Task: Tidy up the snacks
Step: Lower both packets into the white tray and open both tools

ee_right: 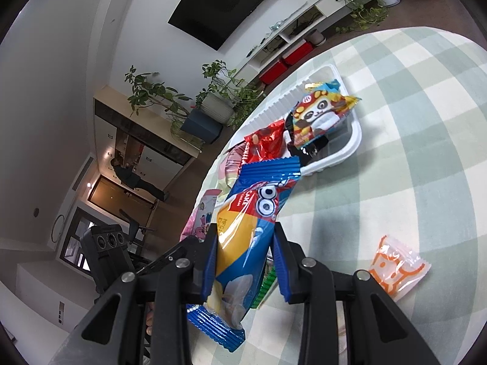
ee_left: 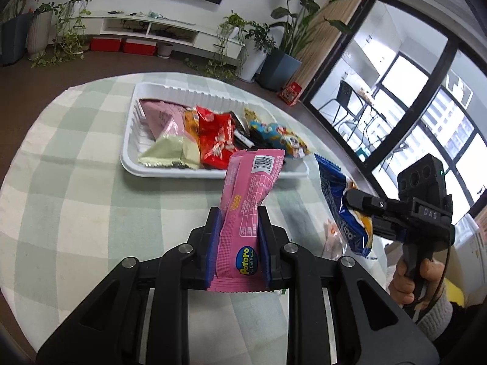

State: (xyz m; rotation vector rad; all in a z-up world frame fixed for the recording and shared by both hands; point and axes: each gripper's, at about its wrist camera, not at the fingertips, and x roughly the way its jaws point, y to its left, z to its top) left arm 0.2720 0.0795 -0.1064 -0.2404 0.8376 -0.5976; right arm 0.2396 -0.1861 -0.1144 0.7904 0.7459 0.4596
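My left gripper (ee_left: 238,216) is shut on a pink Pororo snack bar (ee_left: 248,200), which stands lifted above the checked tablecloth, just short of the white tray (ee_left: 129,152). The tray holds several snack packets, among them a red one (ee_left: 214,138) and a pale green one (ee_left: 166,152). My right gripper (ee_right: 245,234) is shut on a blue and yellow Tipo packet (ee_right: 243,243), also held in the air. In the left wrist view that blue Tipo packet (ee_left: 338,197) and the right gripper (ee_left: 354,200) hang to the right of the tray. The pink snack bar (ee_right: 201,217) shows at the left in the right wrist view.
A small orange and white packet (ee_right: 395,266) lies on the cloth by my right gripper, and a green wrapper edge (ee_right: 268,283) peeks from under the Tipo packet. A clear packet (ee_left: 333,237) lies below it. The panda packet (ee_right: 319,115) sits at the white tray's (ee_right: 350,149) end.
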